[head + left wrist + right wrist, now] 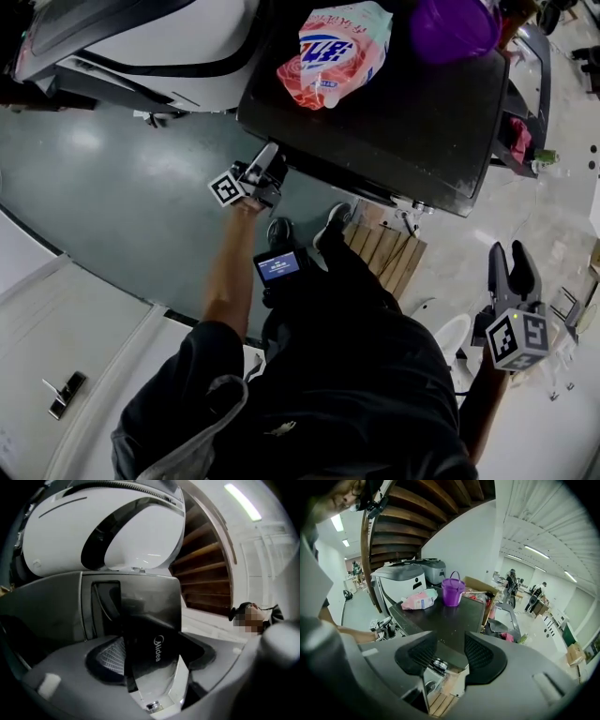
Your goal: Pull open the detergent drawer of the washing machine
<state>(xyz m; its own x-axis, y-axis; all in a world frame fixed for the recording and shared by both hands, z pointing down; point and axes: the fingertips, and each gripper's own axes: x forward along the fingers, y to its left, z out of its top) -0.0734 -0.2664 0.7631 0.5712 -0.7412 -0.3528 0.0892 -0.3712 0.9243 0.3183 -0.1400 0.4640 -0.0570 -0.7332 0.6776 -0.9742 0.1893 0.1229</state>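
Chest device: a small unit [278, 267] with a lit blue screen – its print is too small to read.
Right claw: the right claw [510, 255] hangs low at the person's right side, well apart from the machine. Its jaws stand wide with nothing between the ribbed pads.
Left claw: the left claw [270, 157] is held out on a straight arm at the machine's front left corner. It is closed narrow on the dark front of the detergent drawer [154, 620], with a pad on either side of it.
Writing on the drawer: "Midea" with its round logo, in pale letters, lying sideways in the left gripper view.
Drawer's place: at the upper left corner of the washing machine's front. A white plastic part shows just beneath the dark front.
Washing machine: the washing machine [394, 122] has a dark flat top and stands on a wooden pallet [386, 251].
Detergent bag: a pink and white detergent bag [333, 47] lies near the top's left edge. Its blue lettering cannot be read.
Bucket: a purple bucket [450, 26] stands just beside the bag, toward the top's far edge.
Floor: the floor [112, 178] is smooth grey-green to the left of the machine and pale to the right.
Room: a white domed appliance [61, 536] stands beyond the machine, under a curving wooden staircase [206, 569] – with white walls and strip lights past that.
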